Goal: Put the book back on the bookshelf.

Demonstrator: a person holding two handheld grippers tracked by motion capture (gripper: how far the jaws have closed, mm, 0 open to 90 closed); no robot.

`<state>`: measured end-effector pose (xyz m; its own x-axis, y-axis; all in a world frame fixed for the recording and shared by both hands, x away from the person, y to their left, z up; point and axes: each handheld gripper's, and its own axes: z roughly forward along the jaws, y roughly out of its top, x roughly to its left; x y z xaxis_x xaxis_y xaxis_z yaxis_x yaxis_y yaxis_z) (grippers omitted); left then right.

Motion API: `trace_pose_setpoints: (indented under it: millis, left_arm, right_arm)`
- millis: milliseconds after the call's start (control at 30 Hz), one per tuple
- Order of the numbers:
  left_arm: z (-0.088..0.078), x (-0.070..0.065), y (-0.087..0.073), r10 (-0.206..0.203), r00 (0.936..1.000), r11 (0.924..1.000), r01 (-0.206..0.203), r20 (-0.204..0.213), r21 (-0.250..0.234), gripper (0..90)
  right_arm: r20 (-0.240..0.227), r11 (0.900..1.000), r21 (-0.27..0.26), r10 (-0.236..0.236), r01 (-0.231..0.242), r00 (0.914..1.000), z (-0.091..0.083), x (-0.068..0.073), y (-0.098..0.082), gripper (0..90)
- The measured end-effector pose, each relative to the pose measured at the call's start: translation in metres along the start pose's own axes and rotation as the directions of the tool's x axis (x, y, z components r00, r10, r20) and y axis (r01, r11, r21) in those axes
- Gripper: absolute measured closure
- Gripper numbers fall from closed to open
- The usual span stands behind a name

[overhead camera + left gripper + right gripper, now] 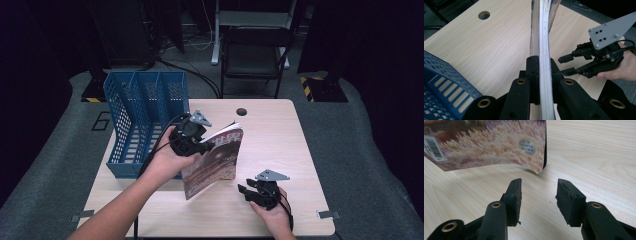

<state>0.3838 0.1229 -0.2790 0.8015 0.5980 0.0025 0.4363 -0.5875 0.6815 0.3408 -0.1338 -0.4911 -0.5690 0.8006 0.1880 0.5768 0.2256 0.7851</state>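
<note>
Left tool (204,146) is clamped on a magazine (215,160), held upright on the surface (280,145) just beside the blue file rack (145,120); rack contents cannot be told. Right tool (539,195) is held spread, gripping nothing.

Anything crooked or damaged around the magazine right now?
The magazine, clamped on edge in the left gripper, stands tilted with its lower corner on the table. That corner curls up slightly in the right gripper view. The pages bow above the grip. The right gripper is open, clear of it. No tear visible.
</note>
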Motion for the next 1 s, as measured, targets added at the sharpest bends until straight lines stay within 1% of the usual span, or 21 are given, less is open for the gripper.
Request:
trace_pose_setpoints:
  millis: [33, 100, 167, 267, 300, 333, 733, 867, 1000]
  left_arm:
    - [-0.002, 0.001, 0.001, -0.001, 1.0, 1.0, 0.001, -0.002, -0.002, 83.9]
    - [-0.005, 0.001, 0.002, -0.003, 1.0, 1.0, 0.003, -0.003, -0.003, 84.0]
    - [-0.008, 0.002, 0.003, -0.003, 1.0, 1.0, 0.003, -0.006, -0.005, 83.9]
    - [-0.012, 0.002, 0.005, 0.0, 0.9999, 1.0, 0.0, -0.012, -0.006, 83.9]
    - [-0.013, 0.003, 0.005, -0.002, 0.9999, 1.0, 0.002, -0.01, -0.008, 83.9]
    - [-0.014, 0.003, 0.006, -0.005, 0.9999, 0.9999, 0.005, -0.01, -0.01, 84.0]
    - [-0.026, 0.007, 0.014, -0.018, 0.9998, 0.9996, 0.017, -0.013, -0.021, 83.9]
    - [-0.03, 0.007, 0.017, -0.005, 0.9998, 0.9998, 0.004, -0.021, -0.021, 83.9]
    - [-0.034, 0.007, 0.019, -0.016, 0.9997, 0.9995, 0.015, -0.019, -0.028, 83.9]
  right_arm:
    - [0.005, 1.0, 0.002, -0.003, 0.003, 1.0, 0.0, 0.0, 0.0, 55.2]
    - [0.0, 1.0, 0.001, -0.001, 0.001, 1.0, 0.0, 0.0, 0.0, 55.1]
    - [0.016, 1.0, 0.001, -0.004, 0.004, 0.9999, 0.001, 0.0, 0.0, 55.1]
    - [0.01, 1.0, 0.001, 0.007, -0.007, 0.9999, 0.0, 0.001, 0.0, 55.1]
    - [0.011, 1.0, 0.001, 0.005, -0.005, 0.9999, 0.0, 0.0, 0.0, 55.1]
    - [0.001, 1.0, 0.0, -0.002, 0.002, 1.0, 0.0, 0.0, 0.0, 55.1]
    - [0.001, 1.0, 0.001, 0.006, -0.006, 1.0, 0.001, 0.0, -0.001, 55.1]
    - [0.005, 1.0, 0.003, 0.01, -0.01, 0.9999, 0.001, 0.0, -0.001, 55.1]
    - [0.007, 1.0, 0.005, 0.008, -0.008, 0.9999, 0.001, 0.0, -0.001, 55.2]
